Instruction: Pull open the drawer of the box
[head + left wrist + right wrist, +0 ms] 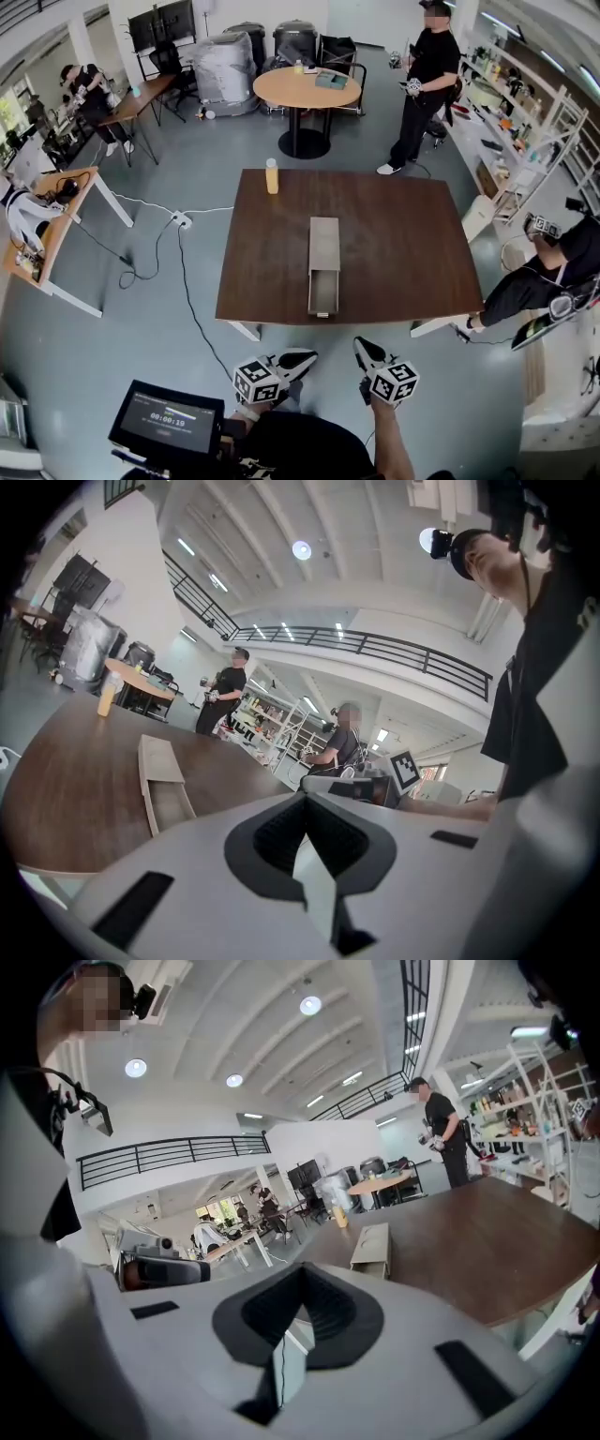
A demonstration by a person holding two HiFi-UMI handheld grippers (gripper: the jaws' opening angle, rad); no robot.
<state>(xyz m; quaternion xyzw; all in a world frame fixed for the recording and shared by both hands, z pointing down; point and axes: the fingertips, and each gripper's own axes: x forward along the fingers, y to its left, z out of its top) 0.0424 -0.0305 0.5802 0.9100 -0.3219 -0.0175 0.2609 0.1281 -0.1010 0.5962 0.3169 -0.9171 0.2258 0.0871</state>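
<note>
The left gripper and the right gripper hang side by side, off the near edge of the dark brown wooden table. In each gripper view the jaws are clenched tip to tip, with nothing between them. The long grey rectangular box lies on the table well ahead of both pairs of jaws, touched by neither. Its drawer stands pulled out toward them, its hollow showing. From the left jaws the box sits ahead and to the left; from the right jaws, ahead and slightly right. A yellow-orange bottle stands upright beyond the box, farther from the jaws.
</note>
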